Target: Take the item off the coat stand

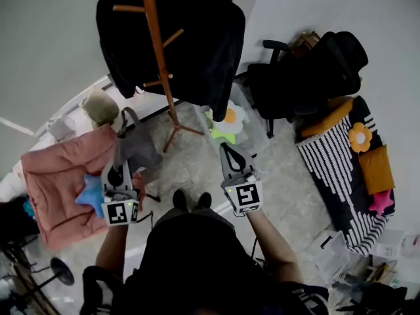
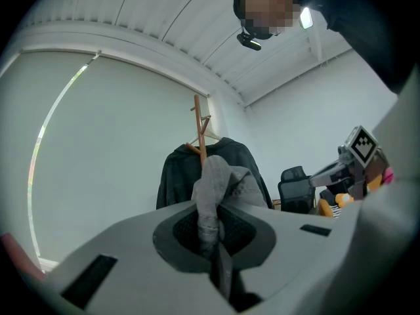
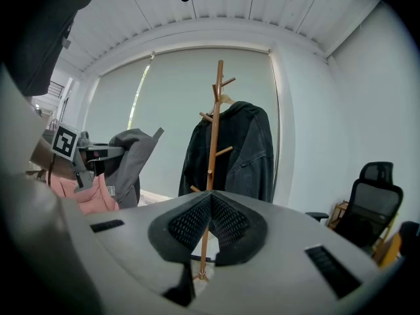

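Note:
The wooden coat stand (image 1: 157,51) stands ahead with a dark jacket (image 1: 197,38) hung on it. My left gripper (image 1: 121,168) is off to the stand's left, shut on a grey fabric item (image 1: 136,148) that hangs clear of the stand. In the left gripper view the grey item (image 2: 213,189) rises from between the pads, with the stand (image 2: 199,126) behind it. My right gripper (image 1: 228,148) points at the stand's foot, shut with nothing in it. In the right gripper view its pads (image 3: 190,222) meet in front of the stand (image 3: 214,130), and the grey item (image 3: 131,163) hangs at the left.
A pink quilted cushion (image 1: 59,176) with a blue star pillow (image 1: 90,194) lies at the left. A black office chair (image 1: 308,71) stands right of the stand, a striped rug (image 1: 335,169) beyond it. A flower cushion (image 1: 228,122) lies near the stand's foot.

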